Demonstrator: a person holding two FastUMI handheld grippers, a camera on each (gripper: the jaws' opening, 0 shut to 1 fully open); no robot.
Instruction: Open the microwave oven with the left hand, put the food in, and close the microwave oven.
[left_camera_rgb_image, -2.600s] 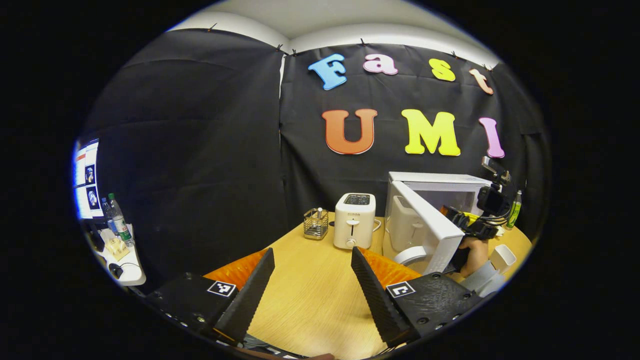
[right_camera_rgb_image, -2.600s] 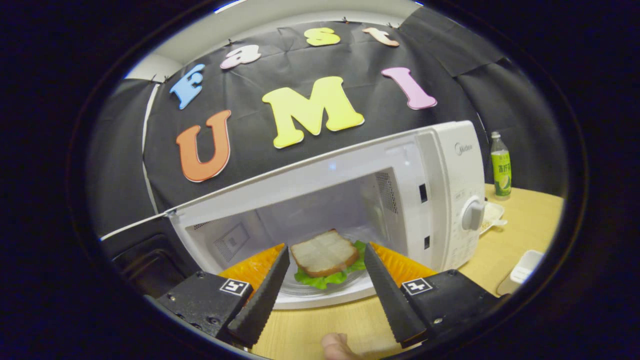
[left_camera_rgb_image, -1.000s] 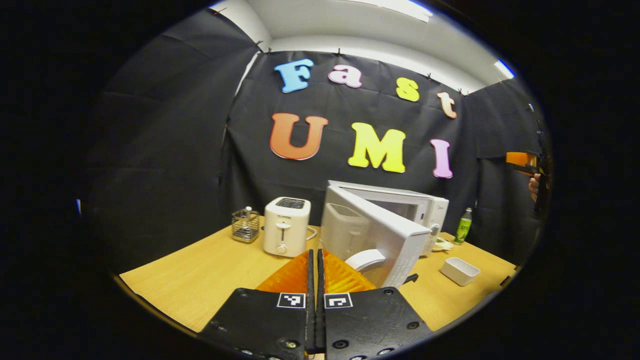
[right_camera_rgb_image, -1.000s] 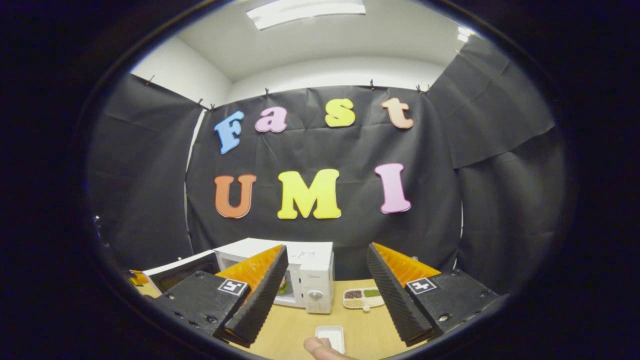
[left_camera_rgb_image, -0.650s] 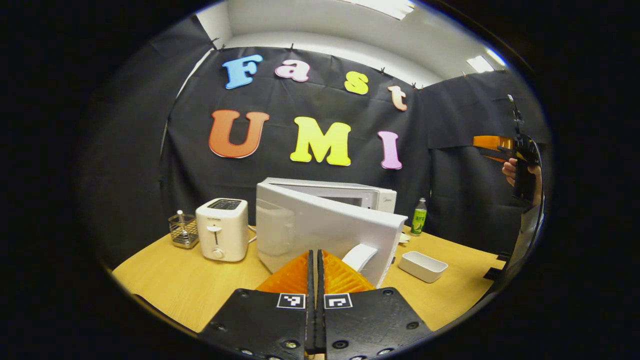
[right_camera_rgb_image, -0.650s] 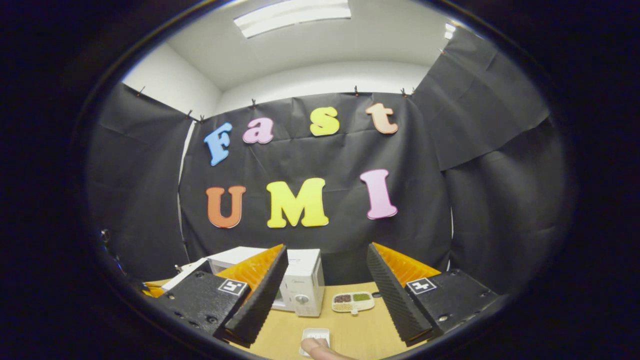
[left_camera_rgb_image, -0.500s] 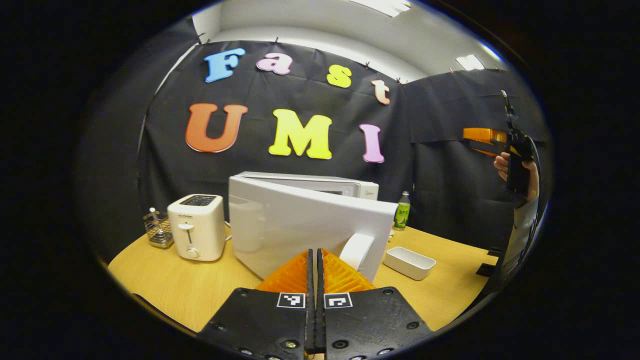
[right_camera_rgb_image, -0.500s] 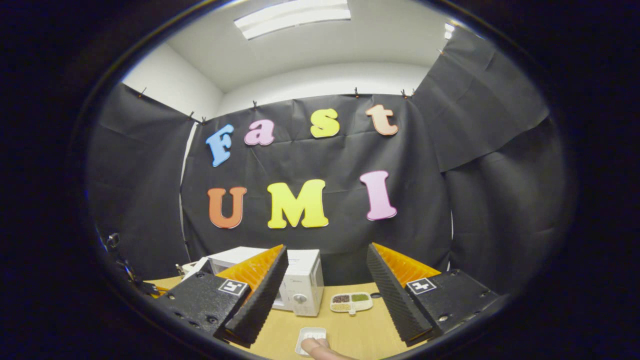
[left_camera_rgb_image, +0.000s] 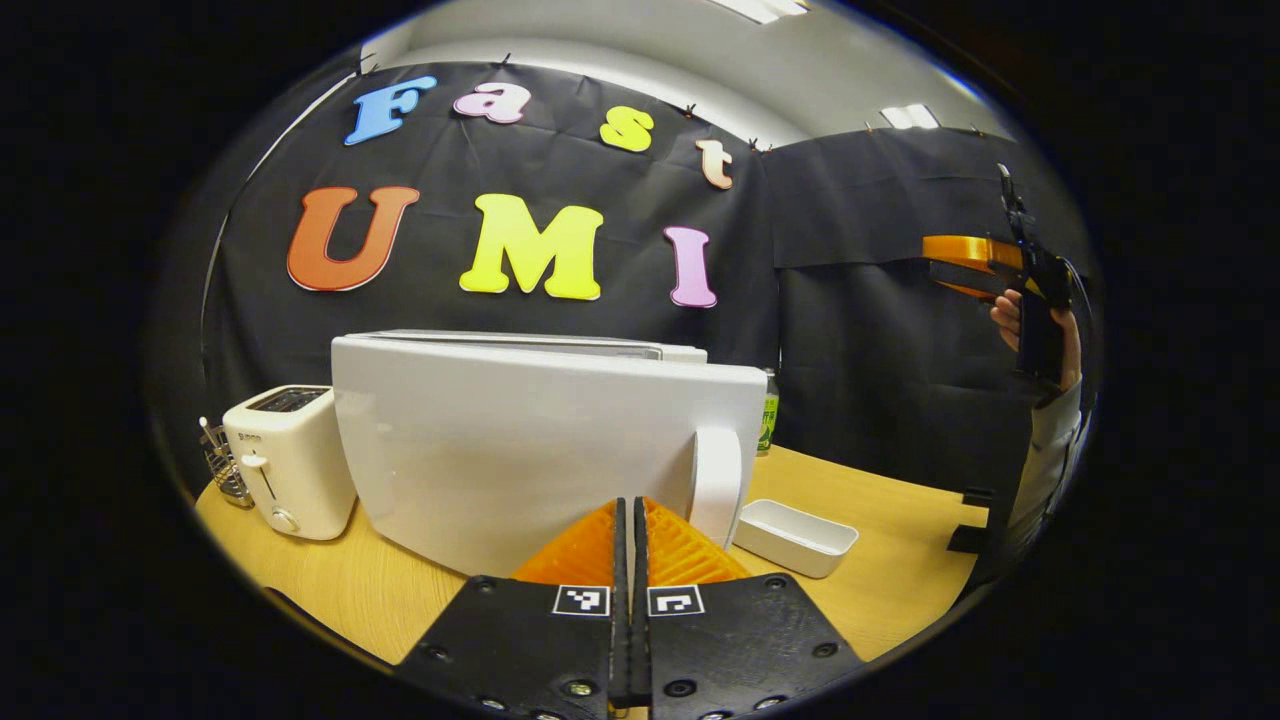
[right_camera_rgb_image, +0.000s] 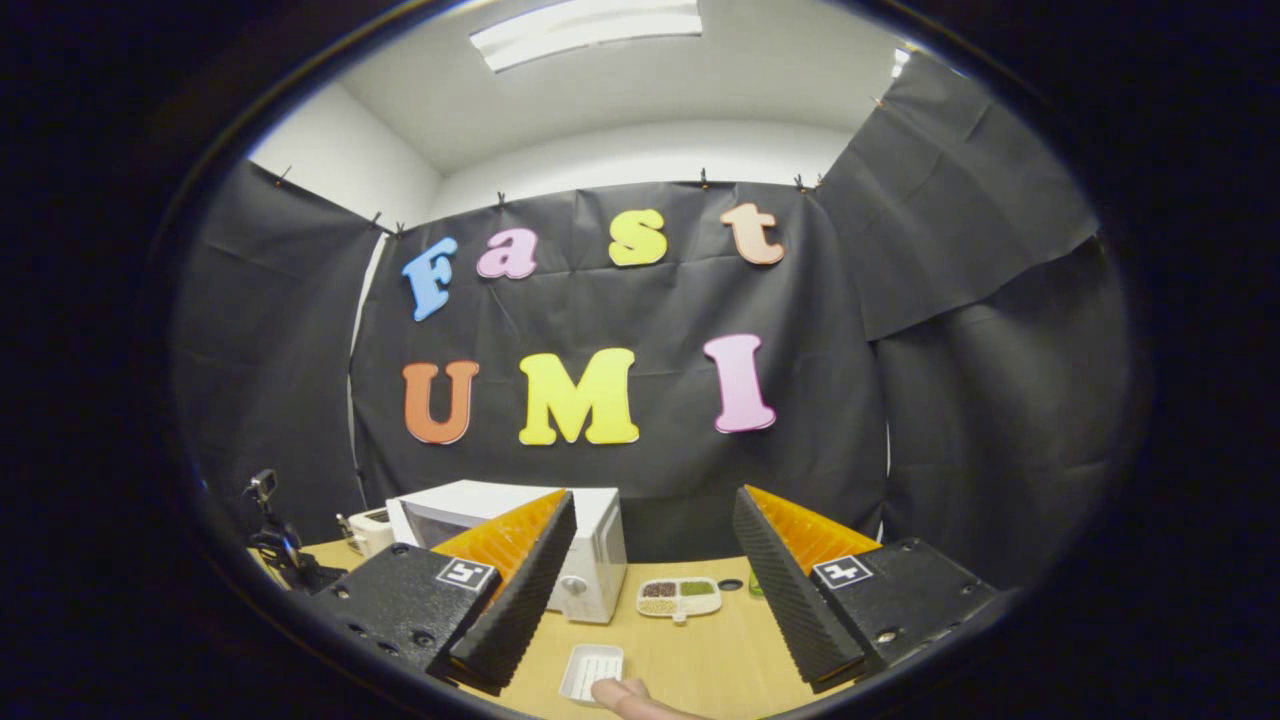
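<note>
The white microwave (left_camera_rgb_image: 520, 345) stands on the wooden table, its door (left_camera_rgb_image: 520, 450) swung nearly flat against the body. My left gripper (left_camera_rgb_image: 632, 502) is shut with nothing in it. Its tips sit low at the door, just left of the door handle (left_camera_rgb_image: 718, 485). The food is hidden behind the door. My right gripper (right_camera_rgb_image: 650, 495) is open and empty, held high and well back from the microwave (right_camera_rgb_image: 598, 560). In the left gripper view that right gripper (left_camera_rgb_image: 965, 265) shows far right, raised in a hand (left_camera_rgb_image: 1008, 318).
A white toaster (left_camera_rgb_image: 288, 460) and a wire utensil holder (left_camera_rgb_image: 225, 472) stand left of the microwave. A small white tray (left_camera_rgb_image: 795, 535) lies right of the handle, with a green bottle (left_camera_rgb_image: 768, 420) behind it. A divided dish (right_camera_rgb_image: 680, 597) of beans sits by the microwave.
My right gripper left the sandwich inside the microwave and pulled back upward. My left gripper went from open to shut and moved in as the door swung toward the body.
</note>
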